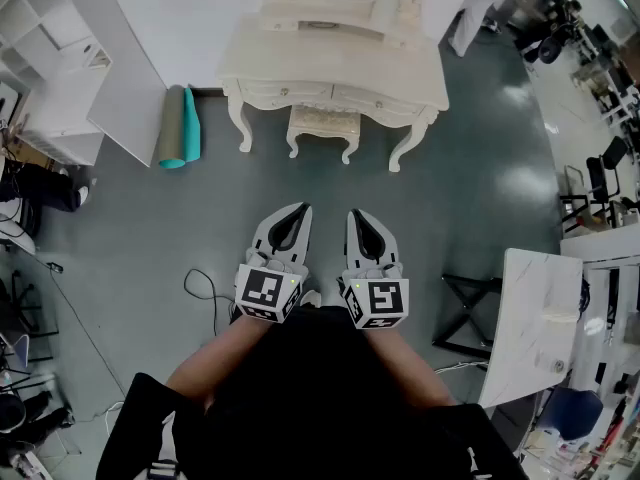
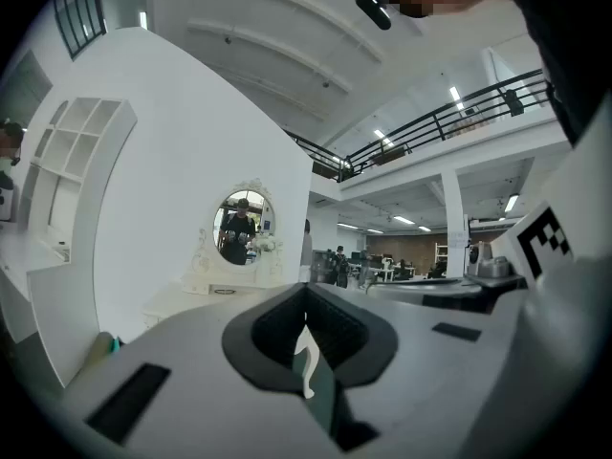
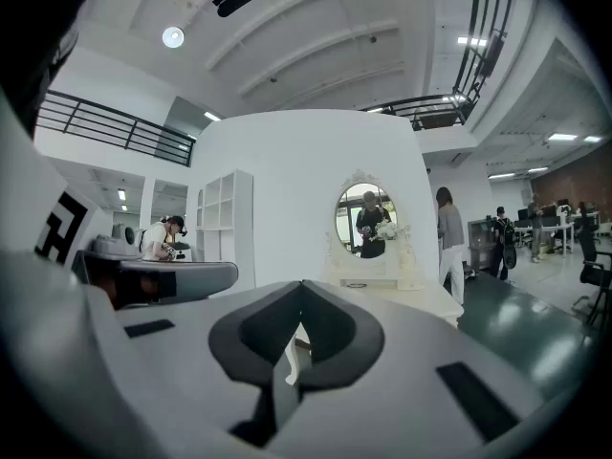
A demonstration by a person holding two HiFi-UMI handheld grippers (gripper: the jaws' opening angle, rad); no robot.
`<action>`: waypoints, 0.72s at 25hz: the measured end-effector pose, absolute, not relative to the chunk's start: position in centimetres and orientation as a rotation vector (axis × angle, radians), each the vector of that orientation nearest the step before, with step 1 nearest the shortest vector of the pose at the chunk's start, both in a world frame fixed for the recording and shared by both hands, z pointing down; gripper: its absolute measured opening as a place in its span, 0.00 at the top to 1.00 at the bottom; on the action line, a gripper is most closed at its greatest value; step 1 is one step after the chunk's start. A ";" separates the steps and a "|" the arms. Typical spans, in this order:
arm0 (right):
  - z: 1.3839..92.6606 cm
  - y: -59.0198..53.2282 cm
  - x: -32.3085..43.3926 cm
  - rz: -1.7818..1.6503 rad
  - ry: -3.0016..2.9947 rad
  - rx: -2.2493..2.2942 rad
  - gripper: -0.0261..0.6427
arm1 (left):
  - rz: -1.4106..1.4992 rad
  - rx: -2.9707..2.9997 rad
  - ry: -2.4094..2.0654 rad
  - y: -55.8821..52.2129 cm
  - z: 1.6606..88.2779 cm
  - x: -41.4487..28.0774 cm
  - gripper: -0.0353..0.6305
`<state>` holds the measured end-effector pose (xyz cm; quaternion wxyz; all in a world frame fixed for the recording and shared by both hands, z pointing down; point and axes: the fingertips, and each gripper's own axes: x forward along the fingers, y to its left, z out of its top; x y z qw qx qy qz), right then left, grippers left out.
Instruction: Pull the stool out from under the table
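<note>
**Stool still under the surface; both grippers closed and empty**

A grey-green floor (image 1: 130,228) fills the head view. A white partition wall (image 1: 190,8) stands at the far side.

The cream vanity surface (image 1: 330,63) is set against that wall on curved legs. An oval mirror (image 3: 365,220) rises at its back.

The stool (image 1: 322,128), cream like the surface, stands tucked between the two front legs. Its seat is partly under the front edge and partly out beyond it.

Two rolled mats (image 1: 178,128), one grey and one teal, lie on the floor just left of the surface.

The left gripper (image 1: 302,209) and right gripper (image 1: 355,214) are held side by side close to the person's body. They are well apart from the stool and point toward the surface.

In each gripper view the jaws are together, with only a thin slit showing near the base. Nothing is between them.
</note>
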<state>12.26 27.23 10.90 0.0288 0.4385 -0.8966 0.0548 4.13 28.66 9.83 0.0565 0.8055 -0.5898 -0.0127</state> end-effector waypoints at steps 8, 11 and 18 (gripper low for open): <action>11.4 27.8 13.5 0.183 -2.781 1.350 0.94 | -0.056 2.461 -1.799 29.3 9.6 5.1 0.92; 12.2 28.3 14.3 0.209 -2.784 1.363 0.94 | -0.056 2.455 -1.820 30.0 9.9 4.8 0.93; 13.1 27.9 15.2 0.192 -2.734 1.411 0.93 | -0.009 2.451 -1.837 29.9 10.6 4.5 0.92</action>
